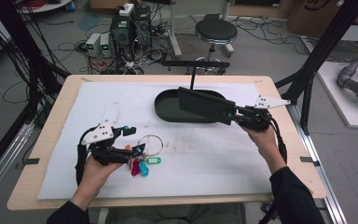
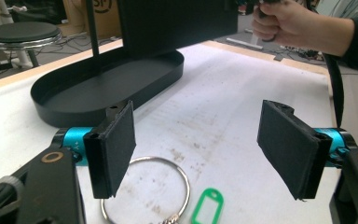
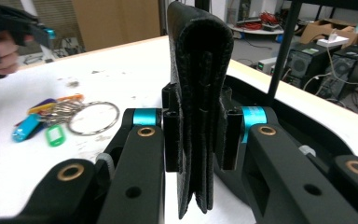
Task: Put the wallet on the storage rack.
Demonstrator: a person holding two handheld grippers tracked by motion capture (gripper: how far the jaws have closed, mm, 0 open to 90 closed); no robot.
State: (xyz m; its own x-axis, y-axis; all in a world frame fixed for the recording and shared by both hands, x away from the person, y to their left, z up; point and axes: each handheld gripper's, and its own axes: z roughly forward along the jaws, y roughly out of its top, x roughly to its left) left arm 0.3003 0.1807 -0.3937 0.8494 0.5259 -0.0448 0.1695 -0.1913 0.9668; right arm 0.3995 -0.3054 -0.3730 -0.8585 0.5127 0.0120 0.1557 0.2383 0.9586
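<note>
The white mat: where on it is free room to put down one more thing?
The mat is bare along its right front, between the keys and the right hand, and at the far left, beside the tray. It is crowded at the left front around the keys and left gripper, and at the tray, where the right gripper holds a wallet.

Even, diffuse indoor light; soft shadows; all views slightly blurred, perhaps from compression.
</note>
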